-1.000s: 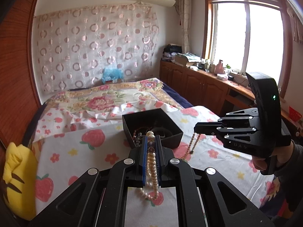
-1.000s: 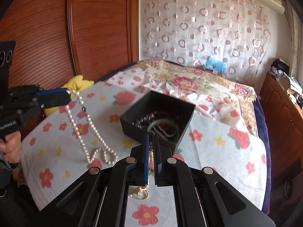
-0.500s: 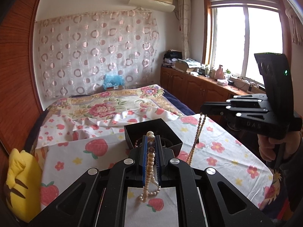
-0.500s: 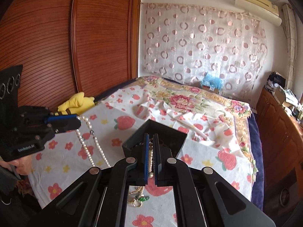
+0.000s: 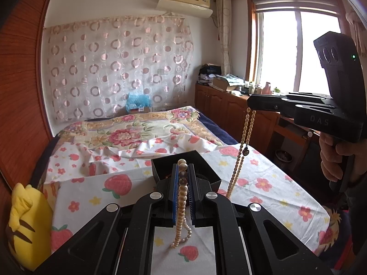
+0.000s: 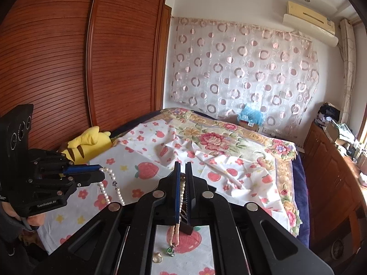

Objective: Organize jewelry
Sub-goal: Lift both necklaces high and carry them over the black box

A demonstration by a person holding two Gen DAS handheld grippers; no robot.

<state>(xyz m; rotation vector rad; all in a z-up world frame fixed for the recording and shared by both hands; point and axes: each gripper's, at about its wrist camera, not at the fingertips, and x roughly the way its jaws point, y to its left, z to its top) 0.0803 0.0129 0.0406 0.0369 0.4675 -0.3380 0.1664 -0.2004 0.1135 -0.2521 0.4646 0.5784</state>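
At lower left of the right wrist view, the left gripper (image 6: 101, 174) has its jaws clamped on a white pearl necklace (image 6: 107, 189) that dangles over the strawberry-print sheet (image 6: 146, 155). At centre, the right gripper (image 6: 182, 167) pinches a tan bead strand (image 6: 175, 231). The black jewelry box (image 5: 195, 160) sits mid-frame in the left wrist view.

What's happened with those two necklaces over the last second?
The right gripper has lifted its beige bead strand well above the black box, so it now hangs almost clear of the sheet. The left gripper barely moved and stays clamped on the white pearl necklace. Nothing was let go.
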